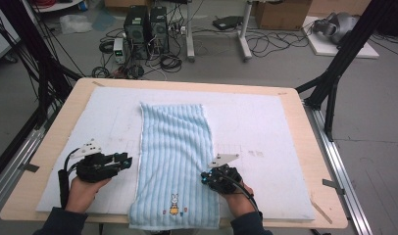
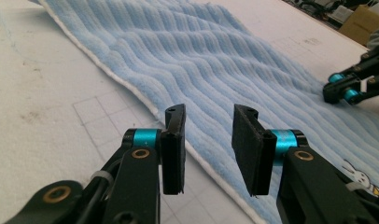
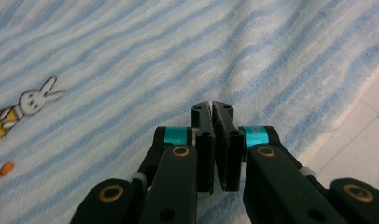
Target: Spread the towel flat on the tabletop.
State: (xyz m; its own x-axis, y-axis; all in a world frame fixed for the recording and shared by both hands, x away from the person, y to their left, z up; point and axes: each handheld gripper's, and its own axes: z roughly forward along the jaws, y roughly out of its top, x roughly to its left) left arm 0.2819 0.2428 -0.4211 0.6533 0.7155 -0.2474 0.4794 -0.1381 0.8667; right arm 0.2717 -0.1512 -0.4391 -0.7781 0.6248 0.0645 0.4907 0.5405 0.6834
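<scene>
1. I'm seeing the towel lying flat lengthwise on the worktop, near end overhanging.
2. Left gripper fingers are standing apart beside its edge; right gripper fingers are together, nothing visibly pinched.
3. Soft, light, floppy; I'm judging near corners best.

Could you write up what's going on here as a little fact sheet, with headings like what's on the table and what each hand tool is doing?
main item: light blue striped towel, laid flat lengthwise, near end hanging over the table's front edge
decoration: small rabbit picture near that end
underneath: white mat on a wooden table
left gripper: fingers open, nothing between them, at the towel's left edge
right gripper: fingers shut, over the towel's right edge; whether they pinch the cloth I cannot tell
beyond the table: computer towers and cables on the floor
</scene>
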